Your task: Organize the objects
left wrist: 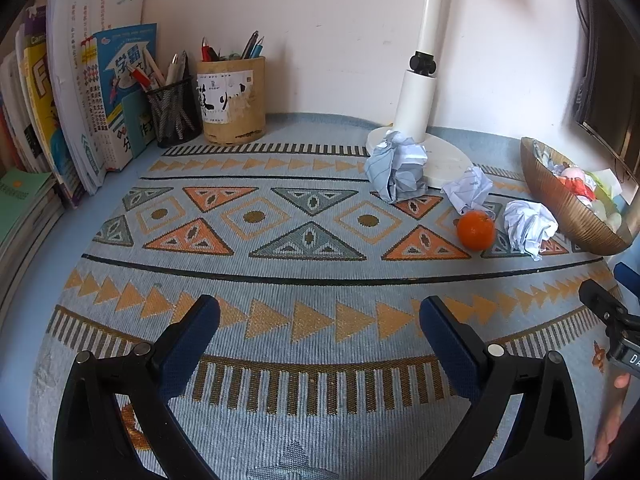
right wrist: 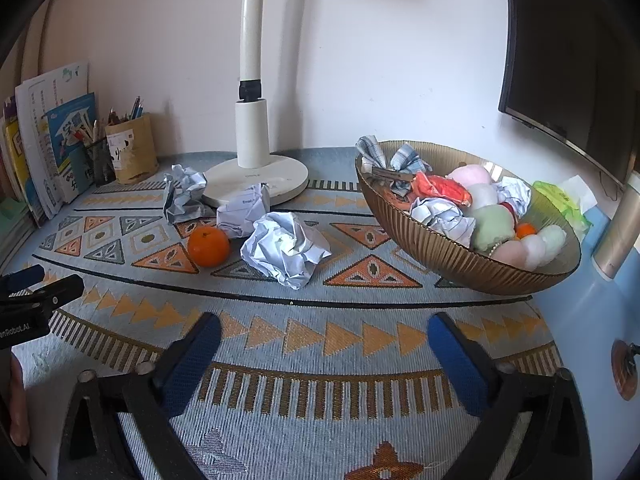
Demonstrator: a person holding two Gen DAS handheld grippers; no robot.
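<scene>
Left gripper [left wrist: 320, 320]: jaws spread wide, nothing between the blue pads, held low over the patterned mat [left wrist: 304, 280]. Right gripper [right wrist: 324, 338]: likewise spread and empty, over the same mat, near the front of the bowl.

Bowl [right wrist: 436, 248]: ribbed, amber-brown, shallow, oval; long axis ran from the far left toward the near right in the right wrist view, rim tilted toward the camera. It held crumpled paper, a checked cloth at the far end, a red wrapper, pale pink, green and white round soft items, and a small orange fruit among them.

Bamboo pen pot [left wrist: 231, 100]: upright by the wall, holding pens. Mesh cup [left wrist: 174, 114]: black, just beside the pot, holding pens and pencils.

Tangerine [left wrist: 476, 230]: on the mat, outside the bowl, stem dimple turned upward; round, no clear long axis.

Paper balls: three, loose on the mat. Large one [left wrist: 396, 170] leaned against the lamp base [left wrist: 444, 164]; second [left wrist: 470, 190] just behind the tangerine; third [left wrist: 528, 228] between tangerine and bowl.

Books [left wrist: 76, 92]: upright along the left wall.
</scene>
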